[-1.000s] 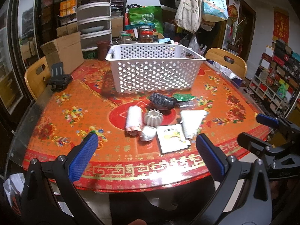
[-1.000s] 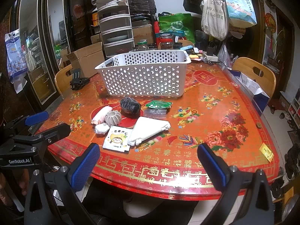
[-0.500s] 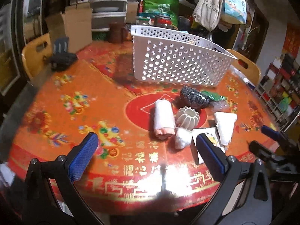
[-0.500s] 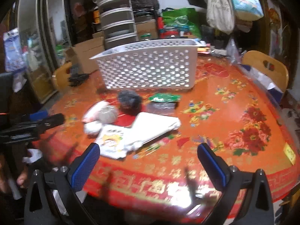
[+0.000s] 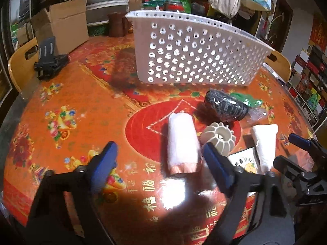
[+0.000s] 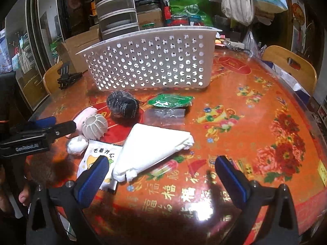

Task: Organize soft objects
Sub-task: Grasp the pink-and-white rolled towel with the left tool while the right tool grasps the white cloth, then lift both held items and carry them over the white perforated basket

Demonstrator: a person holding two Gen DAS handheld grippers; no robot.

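Closing empty, left gripper (image 5: 159, 163) nears one pink roll (image 5: 182, 143); right gripper (image 6: 161, 175) gapes.

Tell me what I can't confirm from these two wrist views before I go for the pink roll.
- Basket interior: both views sit below its rim; the perforated wall hides it.
- Near end of pink roll, left wrist view: glare and blur, so I cannot tell how it lies by the closing left gripper.
- Snack packet, right wrist view: partly covered by white folded cloth and the gripper finger.
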